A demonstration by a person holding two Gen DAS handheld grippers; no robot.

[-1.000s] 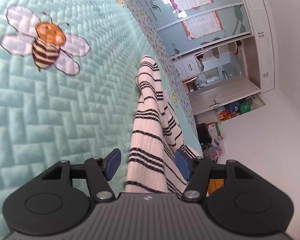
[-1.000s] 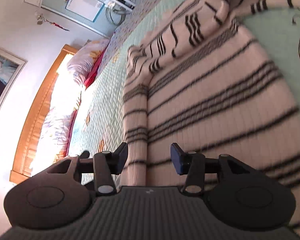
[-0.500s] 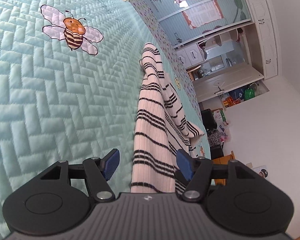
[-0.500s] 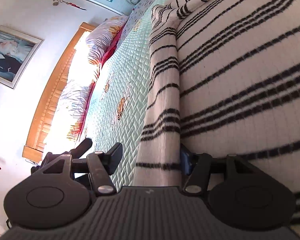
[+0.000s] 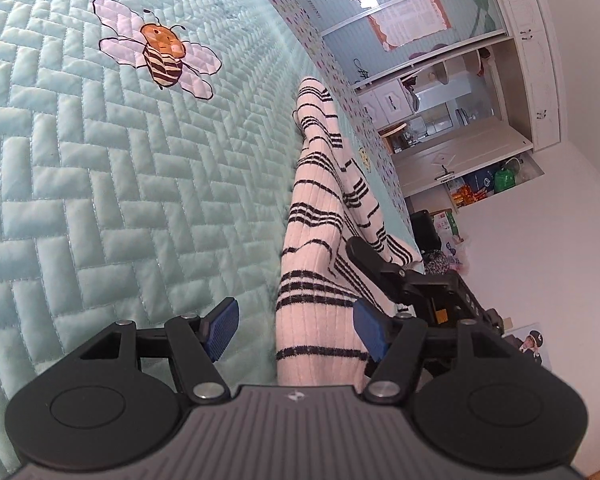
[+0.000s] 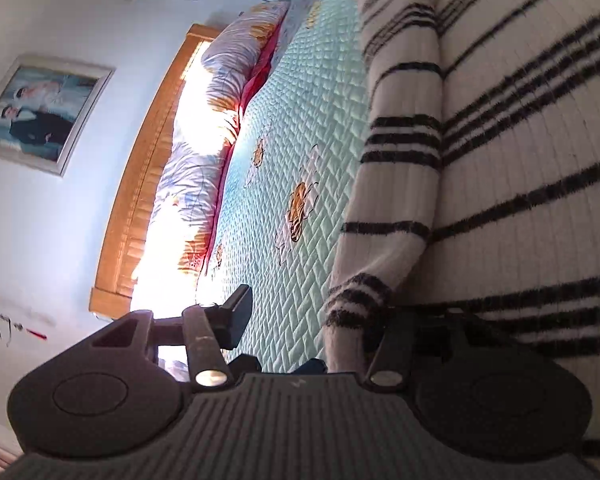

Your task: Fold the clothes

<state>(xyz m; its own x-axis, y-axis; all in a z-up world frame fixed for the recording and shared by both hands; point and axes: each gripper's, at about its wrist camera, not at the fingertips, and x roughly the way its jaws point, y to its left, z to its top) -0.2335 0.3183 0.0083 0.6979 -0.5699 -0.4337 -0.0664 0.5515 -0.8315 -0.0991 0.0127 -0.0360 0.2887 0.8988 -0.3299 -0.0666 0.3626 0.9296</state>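
Note:
A cream sweater with black stripes lies along the mint quilted bedspread. My left gripper straddles the sweater's near edge. Its left blue pad stands clear of the cloth and its right pad is at the cloth's side, so it is open. In the right wrist view the sweater's body fills the right side. A sleeve cuff lies between the fingers of my right gripper and drapes over the right one. Those jaws are closing, with the left finger still off the cloth.
The bedspread carries a stitched bee. Pillows and a wooden headboard stand at the bed's far end, below a framed picture. Past the bed's edge are a wardrobe and floor clutter.
The left view has drawn back along the sweater, and a black finger of the right gripper has come in at the right. The right gripper has moved down the sleeve to its cuff.

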